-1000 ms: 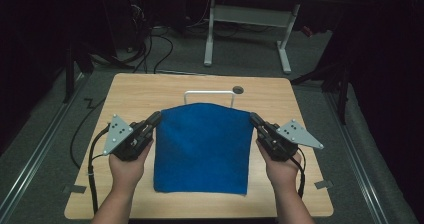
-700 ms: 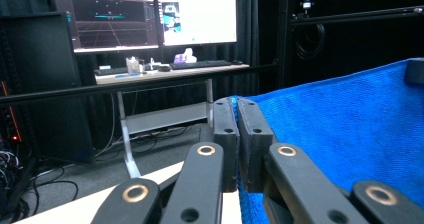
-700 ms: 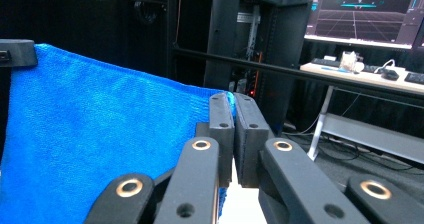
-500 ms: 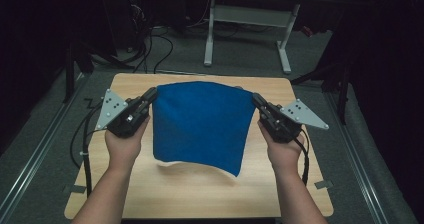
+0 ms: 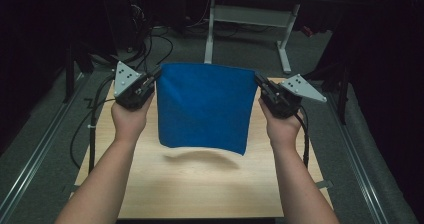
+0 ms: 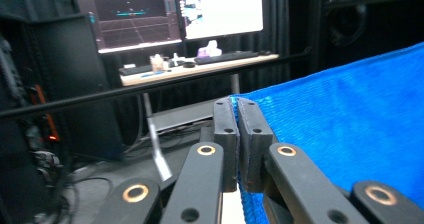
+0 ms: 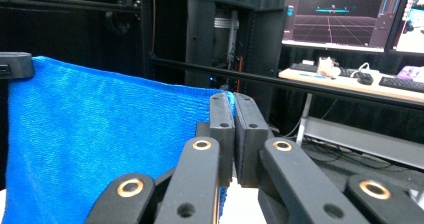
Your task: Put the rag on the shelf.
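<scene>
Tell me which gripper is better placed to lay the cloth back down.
Neither, probably: the left gripper and right gripper each pinch a top corner of the cloth, level, so it hangs clear of the table. Both should lower together.

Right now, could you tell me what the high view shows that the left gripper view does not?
High view alone: the wooden table, both hands, the right tongs on the cloth's other top corner, and the cloth's lower edge hanging above the table. Left gripper view alone: lit monitors and a desk behind. Both: the blue cloth with the left tongs shut on its corner.
</scene>
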Action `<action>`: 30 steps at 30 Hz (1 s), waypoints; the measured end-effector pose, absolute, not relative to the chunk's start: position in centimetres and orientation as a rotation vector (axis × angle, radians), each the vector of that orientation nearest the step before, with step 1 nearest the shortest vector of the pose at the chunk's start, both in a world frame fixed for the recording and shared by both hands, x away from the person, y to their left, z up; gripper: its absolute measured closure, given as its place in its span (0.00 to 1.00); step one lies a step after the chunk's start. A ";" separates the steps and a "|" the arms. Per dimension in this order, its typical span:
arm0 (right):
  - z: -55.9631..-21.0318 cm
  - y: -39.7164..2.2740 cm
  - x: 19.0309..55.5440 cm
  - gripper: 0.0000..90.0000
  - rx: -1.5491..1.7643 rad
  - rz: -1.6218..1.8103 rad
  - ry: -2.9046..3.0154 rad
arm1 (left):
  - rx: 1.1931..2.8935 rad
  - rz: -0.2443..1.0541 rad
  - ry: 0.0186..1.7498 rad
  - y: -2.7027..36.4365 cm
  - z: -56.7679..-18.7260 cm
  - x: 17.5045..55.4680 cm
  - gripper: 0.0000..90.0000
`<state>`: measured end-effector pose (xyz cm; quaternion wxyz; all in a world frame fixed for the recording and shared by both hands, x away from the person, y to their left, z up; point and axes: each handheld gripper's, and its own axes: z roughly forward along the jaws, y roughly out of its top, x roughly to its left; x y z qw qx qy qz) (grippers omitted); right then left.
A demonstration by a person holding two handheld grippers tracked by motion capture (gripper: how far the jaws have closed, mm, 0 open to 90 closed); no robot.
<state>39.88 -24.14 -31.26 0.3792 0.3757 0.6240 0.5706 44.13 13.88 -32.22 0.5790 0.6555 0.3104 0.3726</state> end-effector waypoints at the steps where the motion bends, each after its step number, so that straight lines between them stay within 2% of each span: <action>1: -31.2 -24.2 40.5 0.99 0.968 1.455 1.591 | 1.547 0.880 0.730 13.8 -32.2 44.7 0.98; 9: -31.0 -24.8 45.2 0.99 1.047 1.418 1.581 | 1.617 0.945 0.775 13.0 -32.2 48.5 0.98; 21: -31.5 -24.8 50.4 0.99 1.091 1.309 1.622 | 1.686 0.926 0.859 12.1 -32.7 53.0 0.98; 25: -32.7 -24.7 51.6 0.99 1.106 1.269 1.657 | 1.734 0.870 0.904 11.9 -34.6 54.3 0.98; 30: -35.7 -24.9 52.4 0.99 1.175 1.236 1.713 | 1.814 0.784 0.931 11.9 -38.4 54.8 0.98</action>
